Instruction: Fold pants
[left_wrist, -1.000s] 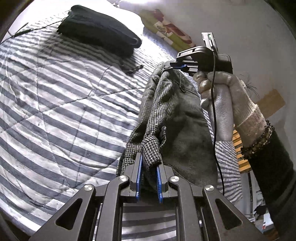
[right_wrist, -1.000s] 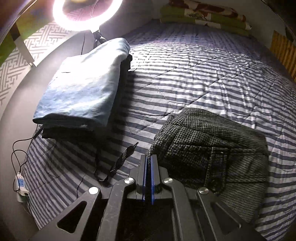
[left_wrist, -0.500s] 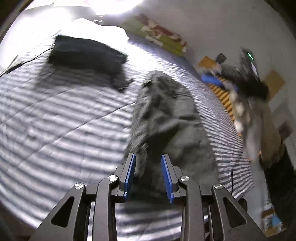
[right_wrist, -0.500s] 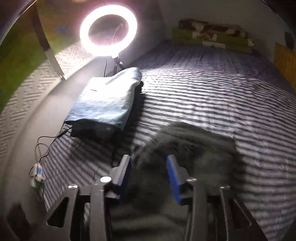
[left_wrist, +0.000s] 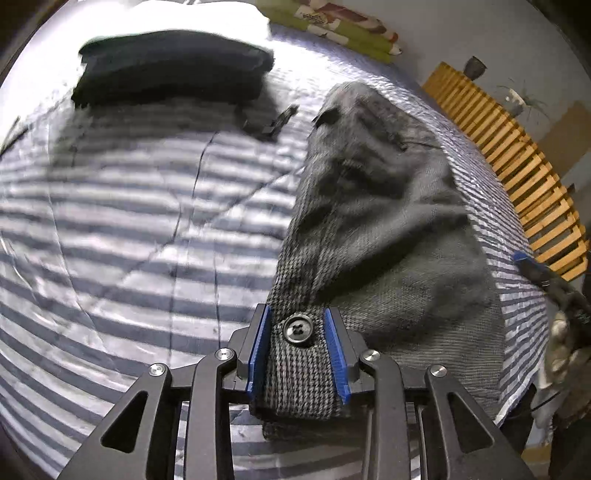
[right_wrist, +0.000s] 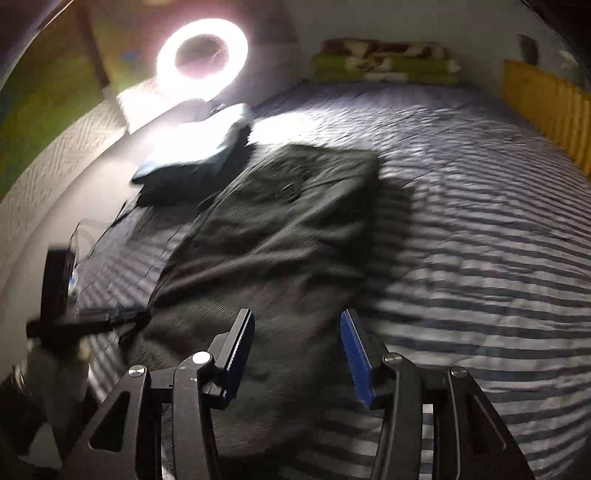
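Both wrist views look steeply down, close over the shared pants on the bed.

We get one hard source: the ring light, blown out with flare. The folded stack beside it clips white on top. The room is dim, the pants are shadowed, motion blur is heavy, and the fisheye edges bend and vignette.
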